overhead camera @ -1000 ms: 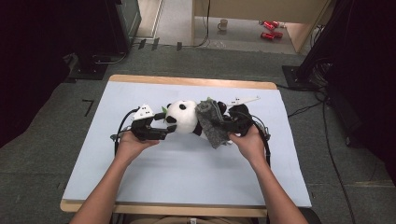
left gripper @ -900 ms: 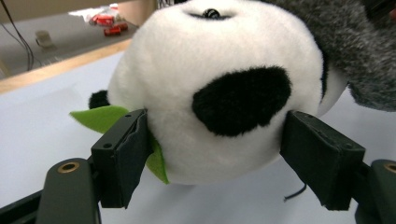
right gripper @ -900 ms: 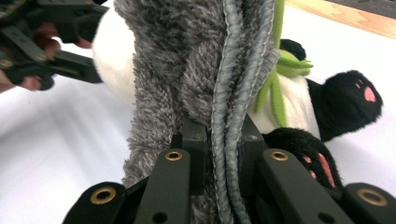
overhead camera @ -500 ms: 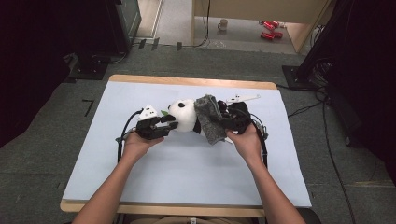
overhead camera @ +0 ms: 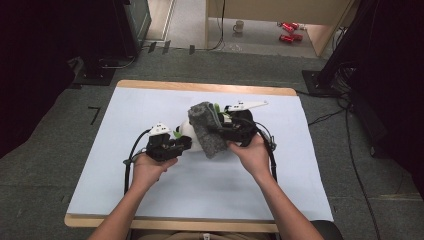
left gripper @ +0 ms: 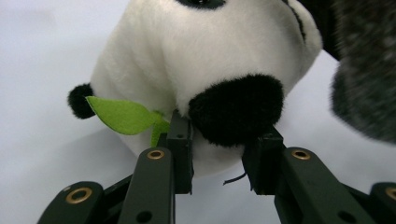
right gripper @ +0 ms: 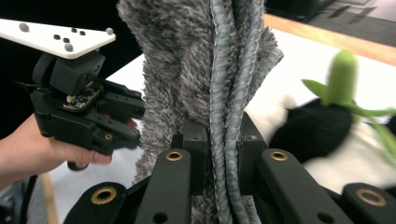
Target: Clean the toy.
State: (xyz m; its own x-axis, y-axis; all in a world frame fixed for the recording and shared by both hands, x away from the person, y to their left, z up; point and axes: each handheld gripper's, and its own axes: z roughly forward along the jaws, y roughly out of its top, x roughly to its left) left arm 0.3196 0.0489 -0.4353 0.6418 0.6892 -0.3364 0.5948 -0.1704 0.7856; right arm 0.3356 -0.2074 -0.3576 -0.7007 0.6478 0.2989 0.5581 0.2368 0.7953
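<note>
1. Pale blue cover lies over the surface (overhead camera: 125,190), with dark floor all around it.
2. Near the middle, the panda (overhead camera: 191,137) lies on the cover and the grey sock (overhead camera: 205,129) hangs over it.
3. On the left, one tool (overhead camera: 186,143) has just been closing, and now it pinches the panda's black paw (left gripper: 236,109). I think that keeps the toy from sliding.
4. On the right, the other tool (overhead camera: 220,129) is pressed tight on the sock's ribbed edge (right gripper: 225,93), likely to pull it over the toy (like dressing it).
5. From high up the paw grip is hidden. The left tool's camera shows it, plus a green leaf (left gripper: 122,115).
</note>
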